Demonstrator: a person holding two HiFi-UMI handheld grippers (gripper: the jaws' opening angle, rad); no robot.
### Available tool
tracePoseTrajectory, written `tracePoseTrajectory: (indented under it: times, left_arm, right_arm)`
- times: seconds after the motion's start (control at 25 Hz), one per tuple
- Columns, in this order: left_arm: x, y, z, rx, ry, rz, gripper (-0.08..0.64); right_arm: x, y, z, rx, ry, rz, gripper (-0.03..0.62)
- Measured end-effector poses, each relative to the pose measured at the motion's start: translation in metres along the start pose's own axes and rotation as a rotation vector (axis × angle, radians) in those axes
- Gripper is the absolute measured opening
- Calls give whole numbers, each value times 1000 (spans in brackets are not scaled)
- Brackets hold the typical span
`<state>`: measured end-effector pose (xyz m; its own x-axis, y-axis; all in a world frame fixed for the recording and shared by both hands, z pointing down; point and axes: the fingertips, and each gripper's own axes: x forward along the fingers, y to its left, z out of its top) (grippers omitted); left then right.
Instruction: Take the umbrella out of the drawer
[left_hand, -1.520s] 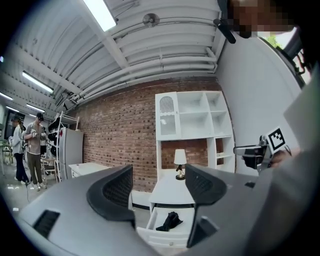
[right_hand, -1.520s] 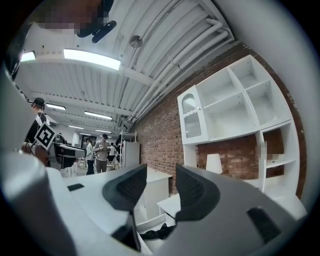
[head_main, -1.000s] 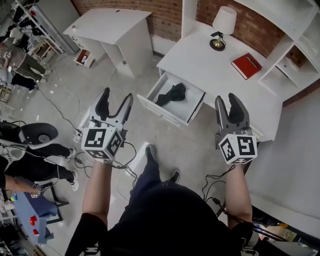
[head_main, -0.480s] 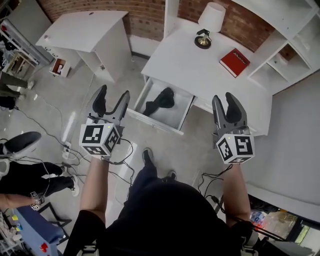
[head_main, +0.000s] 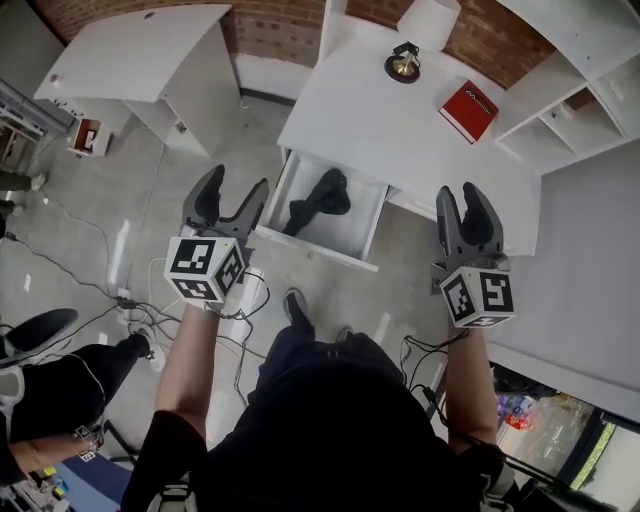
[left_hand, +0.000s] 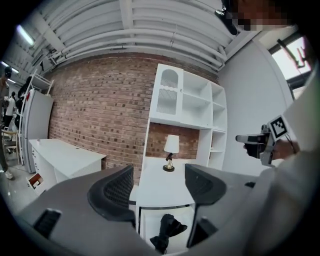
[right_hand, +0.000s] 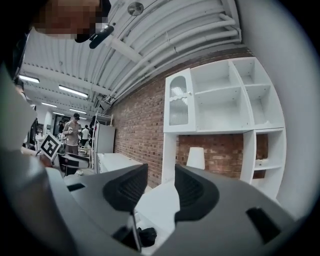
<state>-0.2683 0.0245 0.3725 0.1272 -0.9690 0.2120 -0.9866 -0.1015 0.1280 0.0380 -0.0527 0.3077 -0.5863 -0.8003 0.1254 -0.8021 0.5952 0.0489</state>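
A black folded umbrella (head_main: 318, 197) lies in the pulled-out white drawer (head_main: 362, 225) of the white desk (head_main: 400, 130). My left gripper (head_main: 231, 193) hangs in the air just left of the drawer's front corner, jaws open and empty. My right gripper (head_main: 462, 196) is held right of the drawer, over the desk's near edge, jaws open by a narrower gap with nothing in them. In the left gripper view the umbrella (left_hand: 167, 231) shows low between the fingers. The right gripper view catches the umbrella (right_hand: 145, 236) at the bottom.
On the desk stand a lamp (head_main: 405, 62) with a white shade and a red book (head_main: 469, 97). White shelving (head_main: 590, 90) rises at the right. A second white table (head_main: 140, 50) stands at the back left. Cables (head_main: 150, 310) trail over the floor by the person's feet.
The view has drawn nearer to the desk, and the drawer now sits closer between the two grippers. Both grippers stay raised and empty.
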Motion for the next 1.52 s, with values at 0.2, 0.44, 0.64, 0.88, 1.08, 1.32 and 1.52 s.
tracePoseTrajectory:
  times: [0.2, 0.44, 0.64, 0.88, 1.08, 1.32, 1.52]
  left_arm:
    - [27, 4, -17, 1, 50, -44, 318]
    - [65, -7, -57, 20, 168, -62, 318]
    - [89, -16, -92, 51, 293, -42, 318]
    - [118, -28, -125, 145, 441, -16, 316]
    - [148, -39, -169, 194, 577, -45, 316]
    - [169, -44, -240, 210, 743, -129, 316]
    - [183, -39, -291, 209, 805, -196, 316]
  right_arm:
    - [10, -4, -11, 12, 27, -27, 166]
    - [25, -29, -33, 49, 34, -26, 163]
    - [42, -65, -43, 90, 29, -11, 163]
    - [67, -112, -46, 149, 5, 16, 158]
    - [90, -136, -67, 189, 36, 47, 156]
    - [100, -145, -92, 199, 94, 30, 152]
    - [95, -152, -111, 206, 147, -70, 143]
